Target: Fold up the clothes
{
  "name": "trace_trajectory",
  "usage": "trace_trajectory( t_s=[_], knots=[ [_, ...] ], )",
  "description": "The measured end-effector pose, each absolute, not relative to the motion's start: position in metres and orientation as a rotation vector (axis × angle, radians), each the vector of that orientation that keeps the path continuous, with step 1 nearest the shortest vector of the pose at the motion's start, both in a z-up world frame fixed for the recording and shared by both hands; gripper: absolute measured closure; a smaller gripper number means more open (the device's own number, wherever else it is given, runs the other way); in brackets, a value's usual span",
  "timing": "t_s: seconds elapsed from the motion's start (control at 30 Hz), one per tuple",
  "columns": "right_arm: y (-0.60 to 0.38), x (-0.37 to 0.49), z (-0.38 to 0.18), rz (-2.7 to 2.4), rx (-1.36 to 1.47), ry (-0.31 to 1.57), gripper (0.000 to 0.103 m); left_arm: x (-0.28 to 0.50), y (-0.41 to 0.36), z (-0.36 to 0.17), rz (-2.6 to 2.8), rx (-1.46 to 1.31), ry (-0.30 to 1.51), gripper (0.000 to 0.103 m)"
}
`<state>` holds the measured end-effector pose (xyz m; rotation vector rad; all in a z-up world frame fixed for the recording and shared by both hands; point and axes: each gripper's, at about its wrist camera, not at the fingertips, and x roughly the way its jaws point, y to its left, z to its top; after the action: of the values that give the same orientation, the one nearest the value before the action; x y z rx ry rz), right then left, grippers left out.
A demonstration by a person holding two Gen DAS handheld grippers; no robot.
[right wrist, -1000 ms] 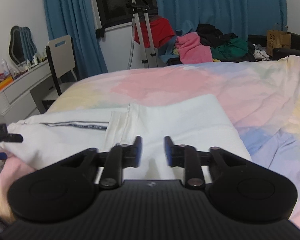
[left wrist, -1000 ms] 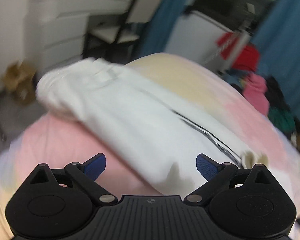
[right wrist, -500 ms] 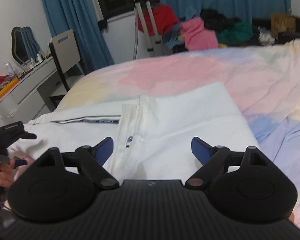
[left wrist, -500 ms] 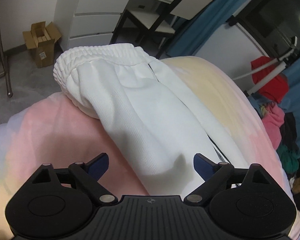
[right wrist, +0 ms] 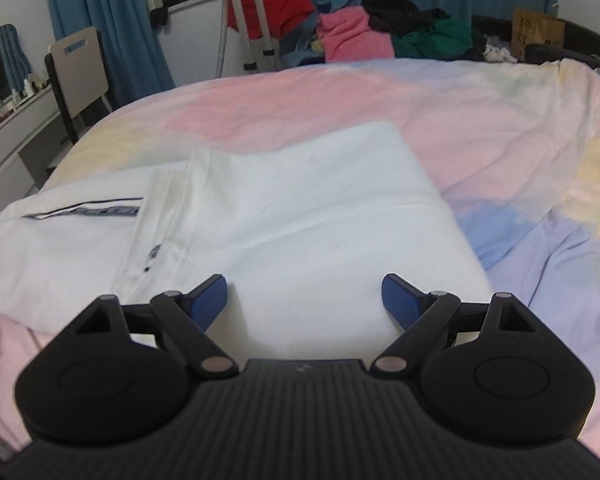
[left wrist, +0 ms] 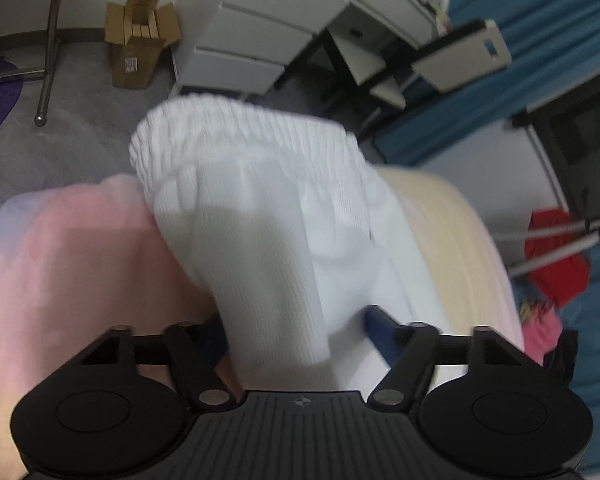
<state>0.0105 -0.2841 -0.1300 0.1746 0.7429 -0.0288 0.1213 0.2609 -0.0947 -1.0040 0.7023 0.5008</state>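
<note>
Two grippers are seen over one pair of white trousers [right wrist: 260, 216] spread on a pastel bedsheet [right wrist: 480, 128], the garment's long axis running from nine o'clock to three o'clock in the right wrist view. At the nine o'clock end, the elastic waistband [left wrist: 236, 136] is shown in the left wrist view at twelve o'clock from the left gripper [left wrist: 296, 332], hanging past the bed's edge toward a white drawer unit [left wrist: 252, 40]. A fold of the white cloth is taken between the left gripper's blue pads [left wrist: 380, 332], which are drawn partly together around it; whether it is firmly pinched cannot be told, the frame being blurred. Toward three o'clock, the already doubled-over legs are seen directly at twelve o'clock from the right gripper [right wrist: 304, 300], whose jaws are held wide apart above the cloth with nothing between them. The waistband end is judged nearer the left hand, so the next fold would likely be carried from nine o'clock toward three o'clock, across the doubled legs.
</note>
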Motion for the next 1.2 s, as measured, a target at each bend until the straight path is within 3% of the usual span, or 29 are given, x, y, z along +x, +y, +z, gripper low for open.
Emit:
trace_trajectory(
  t_s=[0.03, 0.13, 0.23, 0.43, 0.9, 1.07, 1.2],
  knots=[
    [-0.287, 0.012, -0.133, -0.037, 0.174, 0.749, 0.017, 0.12, 0.262, -0.095, 0.502, -1.008, 0.684, 0.055],
    [-0.291, 0.018, -0.146, -0.04, 0.185, 0.797, 0.017, 0.125, 0.257, -0.089, 0.486, -0.941, 0.695, 0.078],
    [-0.293, 0.014, -0.144, -0.037, 0.197, 0.789, 0.017, 0.126, 0.232, -0.063, 0.487, -0.756, 0.659, 0.088],
    [-0.311, 0.004, -0.137, -0.055, 0.308, 0.761, 0.017, 0.123, 0.145, 0.007, 0.452, -0.371, 0.459, 0.09],
    [-0.377, -0.017, -0.124, -0.236, 0.552, 0.635, 0.017, 0.073, -0.177, 0.019, 0.03, 0.12, 0.122, 0.091],
    [-0.407, -0.036, -0.122, -0.376, 0.625, 0.563, 0.017, 0.061, -0.266, -0.074, -0.152, 0.352, 0.248, 0.09],
    [-0.418, -0.043, -0.126, -0.375, 0.678, 0.538, 0.017, 0.053, -0.293, -0.123, -0.174, 0.462, 0.314, 0.089]
  ],
)
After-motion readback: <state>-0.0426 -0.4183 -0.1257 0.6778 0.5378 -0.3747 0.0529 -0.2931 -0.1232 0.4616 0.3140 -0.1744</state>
